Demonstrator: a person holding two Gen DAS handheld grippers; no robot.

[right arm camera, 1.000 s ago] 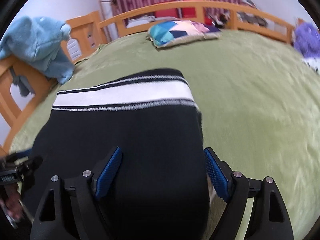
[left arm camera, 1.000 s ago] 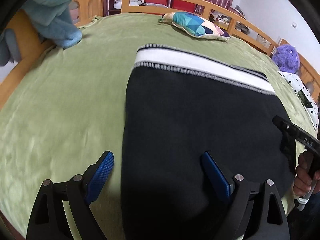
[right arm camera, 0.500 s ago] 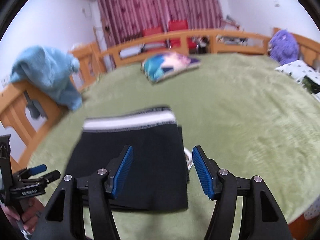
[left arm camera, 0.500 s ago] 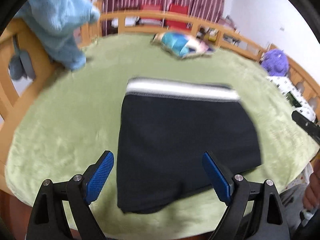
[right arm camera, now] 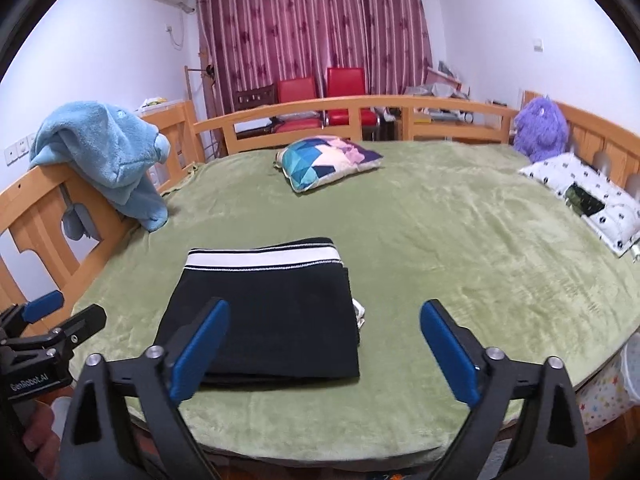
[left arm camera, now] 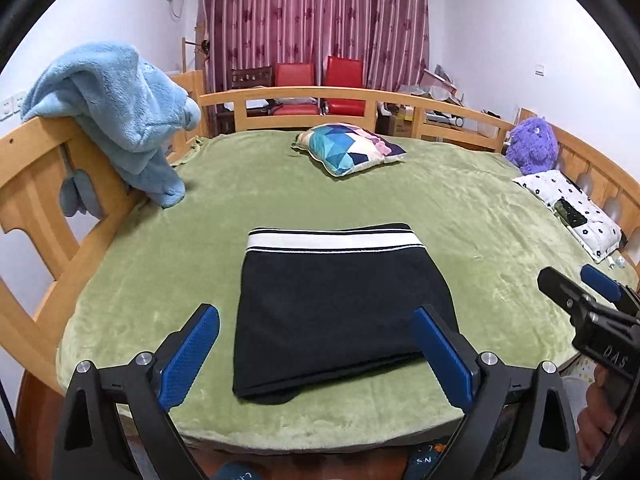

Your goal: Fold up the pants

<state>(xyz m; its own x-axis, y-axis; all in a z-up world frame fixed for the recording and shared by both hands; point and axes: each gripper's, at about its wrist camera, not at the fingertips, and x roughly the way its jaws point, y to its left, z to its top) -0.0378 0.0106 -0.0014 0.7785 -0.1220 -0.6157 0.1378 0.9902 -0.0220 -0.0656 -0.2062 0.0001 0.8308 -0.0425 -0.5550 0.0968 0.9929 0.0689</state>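
Black knit pants with white-striped waistband (left arm camera: 340, 304): folded into compact rectangle on green plush bedspread (left arm camera: 440, 208); folding apparently complete; left gripper (left arm camera: 316, 346) and right gripper (right arm camera: 322, 342) both spread wide, empty, clear of cloth.

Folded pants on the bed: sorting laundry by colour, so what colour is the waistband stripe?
White, edged with thin dark lines, on the black folded pants; clearest in the left wrist view.

Bare blanket (left arm camera: 248, 200) lies open on every side of the folded pants (left arm camera: 340, 304) near the bed's near edge. The cushion (left arm camera: 348, 148) sits well beyond; the blue towel (left arm camera: 116, 108) overhangs the left rail (left arm camera: 36, 184); a pillow (left arm camera: 572, 208) lines the right edge.
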